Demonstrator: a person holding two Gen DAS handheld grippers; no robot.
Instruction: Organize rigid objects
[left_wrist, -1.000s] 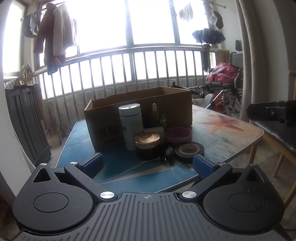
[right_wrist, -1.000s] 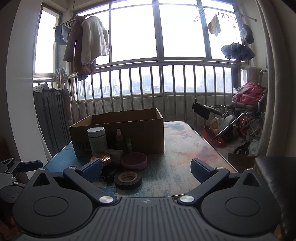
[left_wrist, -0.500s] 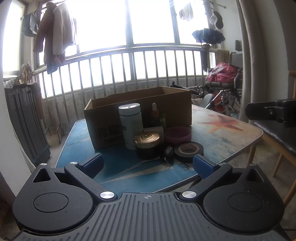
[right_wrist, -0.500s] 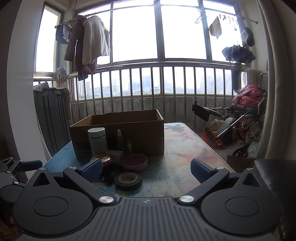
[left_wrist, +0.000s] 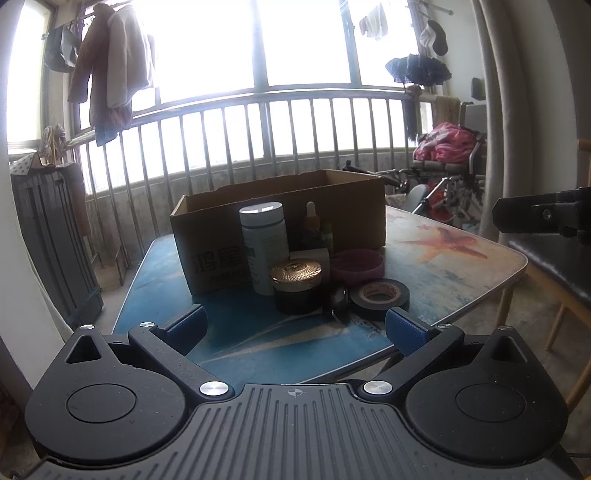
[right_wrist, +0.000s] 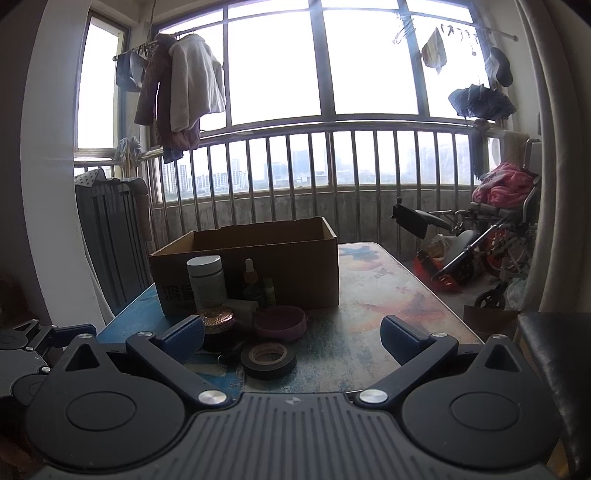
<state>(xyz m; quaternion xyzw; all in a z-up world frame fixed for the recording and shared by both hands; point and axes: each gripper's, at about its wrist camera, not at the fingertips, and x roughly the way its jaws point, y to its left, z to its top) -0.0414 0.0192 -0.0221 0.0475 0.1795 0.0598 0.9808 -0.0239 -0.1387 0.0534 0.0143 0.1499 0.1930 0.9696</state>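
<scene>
Sitting in a cluster just in front of the box (left_wrist: 280, 221), on the table (left_wrist: 454, 258): white bottle (left_wrist: 264, 247) touching the box front, dropper bottle (left_wrist: 312, 225) beside it, gold-lidded jar (left_wrist: 296, 284) nearer the camera, pink dish (left_wrist: 356, 262) to the right, tape roll (left_wrist: 379, 293) farthest from the box. Hovering short of the cluster: left gripper (left_wrist: 295, 328), fingers spread wide, gripping nothing. Hovering likewise: right gripper (right_wrist: 291, 334), fingers spread wide, also empty, tape roll (right_wrist: 268, 360) showing between them. Standing right of the box, off the table: wheelchair (right_wrist: 480, 240).
</scene>
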